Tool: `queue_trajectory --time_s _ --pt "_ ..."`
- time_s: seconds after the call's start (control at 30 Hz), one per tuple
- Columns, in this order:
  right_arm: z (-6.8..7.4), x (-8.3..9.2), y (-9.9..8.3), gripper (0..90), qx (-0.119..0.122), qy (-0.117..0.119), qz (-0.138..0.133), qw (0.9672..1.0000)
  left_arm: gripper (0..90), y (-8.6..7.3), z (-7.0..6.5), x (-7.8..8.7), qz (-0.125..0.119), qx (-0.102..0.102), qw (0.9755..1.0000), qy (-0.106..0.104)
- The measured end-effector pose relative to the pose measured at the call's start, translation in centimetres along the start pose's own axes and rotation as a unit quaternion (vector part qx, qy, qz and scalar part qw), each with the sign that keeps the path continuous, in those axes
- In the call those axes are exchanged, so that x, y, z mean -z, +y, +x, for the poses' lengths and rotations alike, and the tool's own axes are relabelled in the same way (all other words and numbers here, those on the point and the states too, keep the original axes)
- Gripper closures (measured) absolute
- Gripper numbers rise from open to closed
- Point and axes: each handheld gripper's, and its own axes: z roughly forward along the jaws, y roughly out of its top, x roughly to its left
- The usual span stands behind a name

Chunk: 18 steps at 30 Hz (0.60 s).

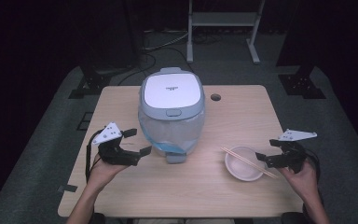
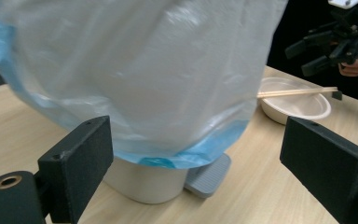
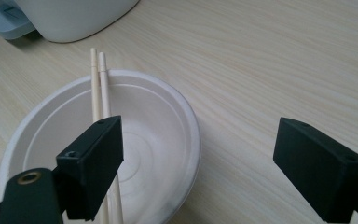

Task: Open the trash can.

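A small white bin with a grey pedal and a closed white lid stands mid-table, a clear bag with blue trim hanging over its sides. My left gripper hovers open just left of it, jaws toward the bin's base. A white bowl sits to the right with a pair of wooden chopsticks laid across it. My right gripper is open at the bowl's right edge, above the bowl and chopsticks.
The wooden table has a round cable hole behind the bin. A metal stand and cables lie on the dark floor beyond the far edge.
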Motion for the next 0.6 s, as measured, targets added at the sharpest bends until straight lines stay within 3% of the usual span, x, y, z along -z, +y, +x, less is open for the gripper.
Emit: queue_trajectory --time_s 0.6 --pt "0.1 0.0 0.0 14.5 0.002 0.001 -0.001 1.0000 13.0 -2.1 -2.4 -3.0 0.030 -0.015 0.9986 -0.042"
